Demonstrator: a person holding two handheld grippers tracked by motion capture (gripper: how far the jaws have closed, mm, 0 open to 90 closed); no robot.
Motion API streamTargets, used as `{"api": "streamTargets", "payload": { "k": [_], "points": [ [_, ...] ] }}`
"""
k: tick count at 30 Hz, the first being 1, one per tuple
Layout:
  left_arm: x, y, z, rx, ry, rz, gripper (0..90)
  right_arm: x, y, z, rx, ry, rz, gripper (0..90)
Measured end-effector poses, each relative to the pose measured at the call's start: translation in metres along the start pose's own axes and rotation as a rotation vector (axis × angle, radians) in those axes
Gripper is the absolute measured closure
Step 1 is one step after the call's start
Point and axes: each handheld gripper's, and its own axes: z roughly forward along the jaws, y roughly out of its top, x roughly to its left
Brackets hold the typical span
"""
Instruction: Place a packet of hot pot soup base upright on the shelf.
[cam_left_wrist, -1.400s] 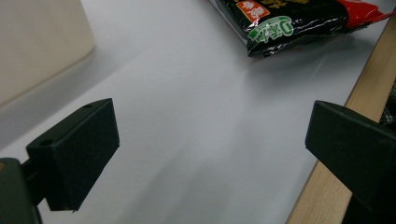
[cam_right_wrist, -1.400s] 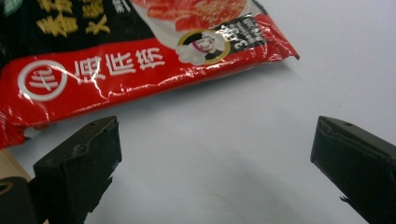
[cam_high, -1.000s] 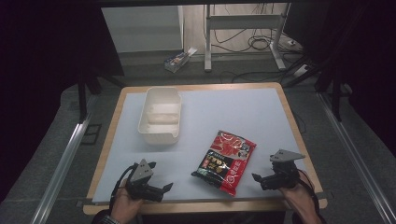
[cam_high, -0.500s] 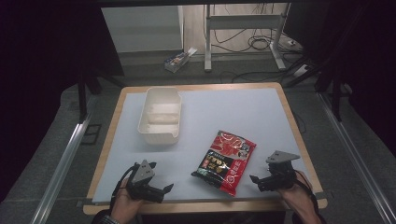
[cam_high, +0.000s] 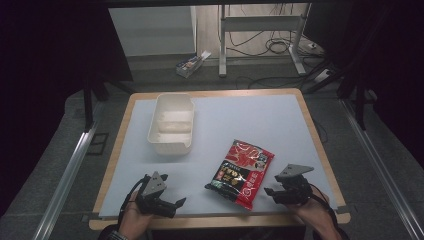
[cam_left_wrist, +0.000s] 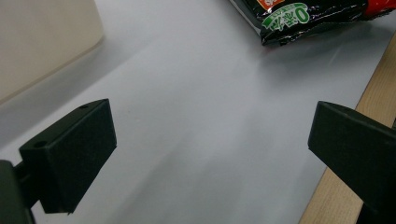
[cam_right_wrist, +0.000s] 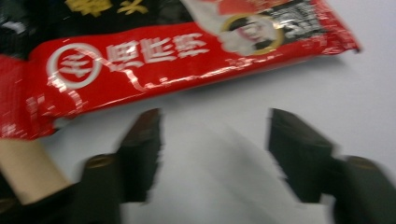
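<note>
A red and black snack packet (cam_high: 241, 172) lies flat on the white mat, right of centre near the front. My right gripper (cam_high: 270, 194) rests on the mat just right of it, pointing at its edge. In the right gripper view the packet (cam_right_wrist: 163, 60) lies just beyond the jaws (cam_right_wrist: 215, 126), which have just been closing and stand part open with bare mat between them. My left gripper (cam_high: 176, 206) sits at the front left, open wide (cam_left_wrist: 212, 135) over bare mat. The packet's corner (cam_left_wrist: 299, 14) lies ahead of it.
A cream rectangular container (cam_high: 171, 123) stands on the mat at the back left, and its wall (cam_left_wrist: 42, 42) shows in the left gripper view. The wooden table edge (cam_left_wrist: 369, 84) runs beside the left gripper. Beyond the table are a small box (cam_high: 192, 62), desk legs and cables.
The right gripper has edged slightly left toward the packet. The left hand has kept still, and the packet and container have not moved.
</note>
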Motion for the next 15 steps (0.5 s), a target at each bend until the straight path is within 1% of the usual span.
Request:
{"api": "streamTargets", "payload": {
  "k": [1,2,3,4,5,6,7,10,12,13,14,15],
  "points": [
    [0.000,0.000,0.000,0.001,0.001,0.001,0.9,0.001,0.000,0.000,0.006,0.004,-0.009,47.2],
    [0.000,0.000,0.000,0.001,0.000,0.002,0.9,0.003,0.001,0.001,0.018,0.011,-0.022,53.9],
    [0.000,0.000,0.000,0.002,-0.001,0.002,0.9,0.006,0.001,0.001,0.028,0.029,-0.034,56.5],
    [0.000,0.000,0.000,0.002,-0.001,0.002,0.9,0.009,0.001,0.003,0.039,0.038,-0.047,59.8],
    [0.000,0.000,0.000,0.003,0.000,0.003,0.9,0.010,0.002,0.003,0.048,0.042,-0.050,62.1],
    [0.000,0.000,0.000,0.003,-0.001,0.004,0.9,0.012,0.002,0.004,0.054,0.055,-0.058,64.4],
    [0.000,0.000,0.000,0.002,-0.002,0.003,0.9,0.013,0.003,0.004,0.055,0.073,-0.062,68.4],
    [0.000,0.000,0.000,0.003,-0.001,0.003,0.9,0.017,0.004,0.005,0.055,0.105,-0.079,79.0],
    [-0.001,0.000,0.001,0.003,-0.002,0.004,0.9,0.019,0.004,0.006,0.058,0.126,-0.079,84.3],
    [-0.001,0.000,0.001,0.003,-0.002,0.004,0.9,0.020,0.004,0.007,0.063,0.133,-0.081,85.7],
    [-0.001,0.000,0.001,0.004,-0.002,0.005,1.0,0.022,0.004,0.009,0.072,0.145,-0.096,87.7],
    [-0.001,0.000,0.001,0.004,-0.002,0.006,1.0,0.024,0.004,0.010,0.079,0.151,-0.099,87.8]
  ]
}}
